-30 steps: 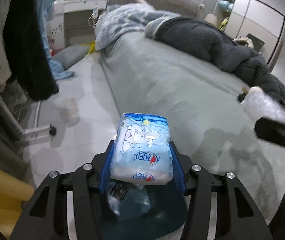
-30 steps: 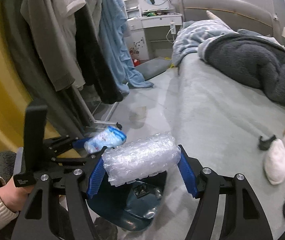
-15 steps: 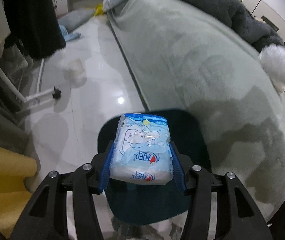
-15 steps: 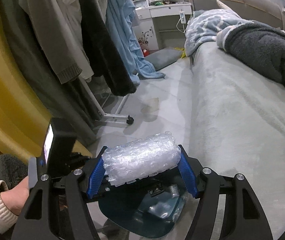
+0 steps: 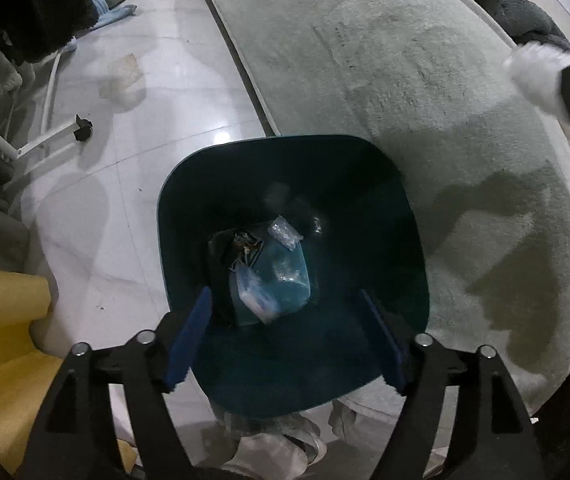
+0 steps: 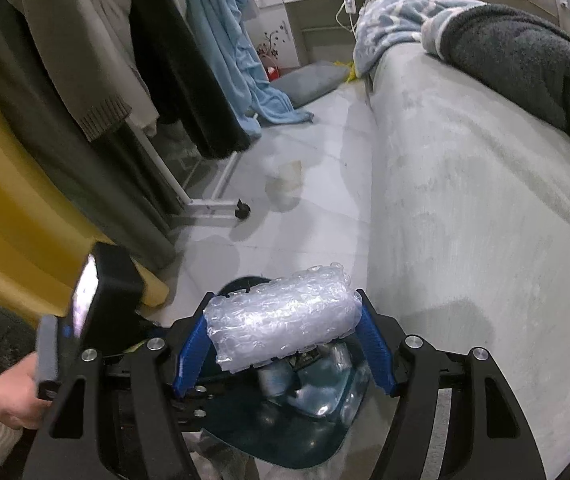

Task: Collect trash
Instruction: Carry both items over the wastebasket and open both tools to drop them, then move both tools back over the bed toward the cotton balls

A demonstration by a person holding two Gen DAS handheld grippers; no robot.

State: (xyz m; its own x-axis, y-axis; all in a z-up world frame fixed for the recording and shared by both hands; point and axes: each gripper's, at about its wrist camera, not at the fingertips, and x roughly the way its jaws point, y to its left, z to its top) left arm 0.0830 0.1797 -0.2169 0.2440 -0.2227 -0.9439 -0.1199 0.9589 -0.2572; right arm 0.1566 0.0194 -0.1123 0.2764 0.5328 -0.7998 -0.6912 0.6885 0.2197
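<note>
Lying at the bottom of the dark blue bin, the tissue pack held a second ago is seen below the left gripper, pointed steeply down, jaws opening and empty. A bubble-wrap roll is kept clamped by the right gripper above the bin's rim.

Left wrist view: looks steeply down into teal bin, close above. Right wrist view: angled lower, across floor toward bed. Shared by the 2: bin, bed edge.
</note>
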